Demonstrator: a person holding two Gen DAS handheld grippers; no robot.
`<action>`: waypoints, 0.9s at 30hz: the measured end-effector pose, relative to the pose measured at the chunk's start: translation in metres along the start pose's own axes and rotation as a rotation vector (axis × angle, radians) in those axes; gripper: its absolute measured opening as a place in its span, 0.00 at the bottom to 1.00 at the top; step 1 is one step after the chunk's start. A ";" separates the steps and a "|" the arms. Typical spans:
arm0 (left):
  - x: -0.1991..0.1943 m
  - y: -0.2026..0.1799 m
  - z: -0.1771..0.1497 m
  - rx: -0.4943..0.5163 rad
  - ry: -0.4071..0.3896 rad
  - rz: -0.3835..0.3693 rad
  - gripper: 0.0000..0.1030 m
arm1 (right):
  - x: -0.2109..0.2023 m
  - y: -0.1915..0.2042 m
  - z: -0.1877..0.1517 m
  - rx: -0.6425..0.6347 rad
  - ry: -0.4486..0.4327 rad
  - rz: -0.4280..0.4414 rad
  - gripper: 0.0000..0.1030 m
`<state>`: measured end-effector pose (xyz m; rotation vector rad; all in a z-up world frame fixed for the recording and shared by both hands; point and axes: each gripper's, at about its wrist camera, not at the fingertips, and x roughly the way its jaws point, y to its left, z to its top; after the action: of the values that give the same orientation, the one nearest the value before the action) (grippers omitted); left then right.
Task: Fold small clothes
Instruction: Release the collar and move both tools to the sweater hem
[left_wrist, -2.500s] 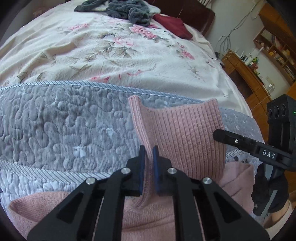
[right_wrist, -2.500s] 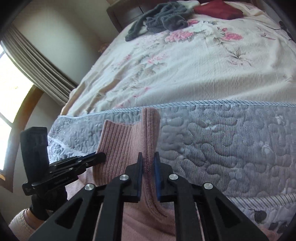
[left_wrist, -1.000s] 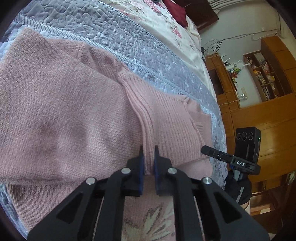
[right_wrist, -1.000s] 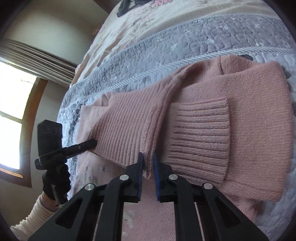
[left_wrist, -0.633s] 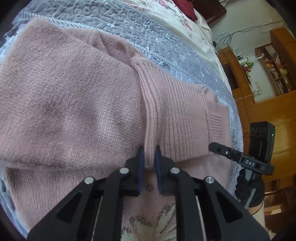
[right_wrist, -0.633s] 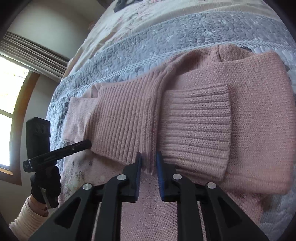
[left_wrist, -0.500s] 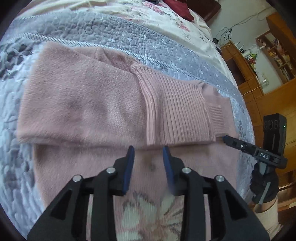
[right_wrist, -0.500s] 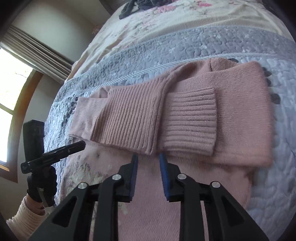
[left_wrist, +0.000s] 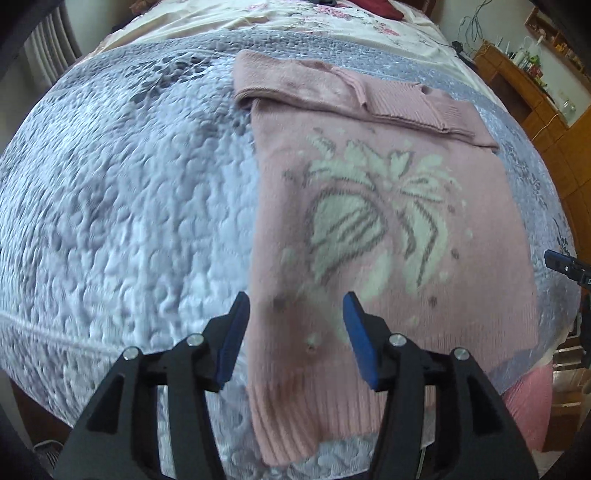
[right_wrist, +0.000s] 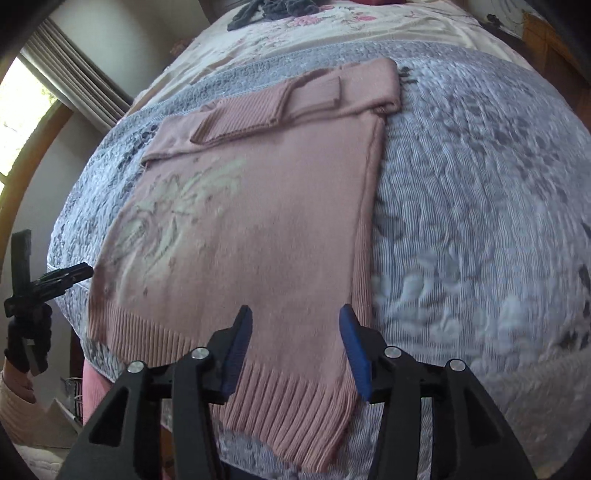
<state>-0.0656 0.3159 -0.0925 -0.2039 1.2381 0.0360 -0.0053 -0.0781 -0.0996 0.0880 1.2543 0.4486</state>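
A pink knitted sweater (left_wrist: 388, 221) with a pale flower pattern lies flat on the grey quilted bedcover (left_wrist: 129, 206). Both sleeves are folded across its far end, their ribbed cuffs (right_wrist: 258, 114) overlapping there. My left gripper (left_wrist: 295, 332) is open above the sweater's near left part, close to the ribbed hem. My right gripper (right_wrist: 293, 339) is open over the near right part of the sweater (right_wrist: 258, 229), just above the hem's ribbing (right_wrist: 295, 406). Neither holds anything. The right gripper's tip (left_wrist: 565, 260) shows at the left view's right edge, and the left gripper (right_wrist: 55, 280) at the right view's left edge.
Beyond the quilt lies a cream flowered bedspread (right_wrist: 332, 26) with dark grey clothes (right_wrist: 273, 9) and a dark red item (left_wrist: 376, 5) at the far end. Wooden shelves (left_wrist: 524, 70) stand to the right, a curtained window (right_wrist: 55, 85) to the left. The bed's near edge is just below the hem.
Both grippers let go of the folded sleeve cuffs, opened wide and drew back toward the hem. The sleeves now rest folded across the sweater's far end.
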 end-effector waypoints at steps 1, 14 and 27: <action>-0.003 0.004 -0.010 -0.016 0.003 0.001 0.53 | -0.001 -0.003 -0.011 0.017 0.008 0.004 0.48; 0.004 0.033 -0.079 -0.131 0.071 -0.016 0.57 | 0.018 -0.030 -0.081 0.139 0.070 0.009 0.50; 0.003 0.032 -0.082 -0.162 0.068 -0.085 0.45 | 0.027 -0.024 -0.085 0.171 0.084 0.105 0.41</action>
<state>-0.1457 0.3327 -0.1247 -0.4010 1.2940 0.0556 -0.0715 -0.1054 -0.1585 0.2831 1.3741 0.4383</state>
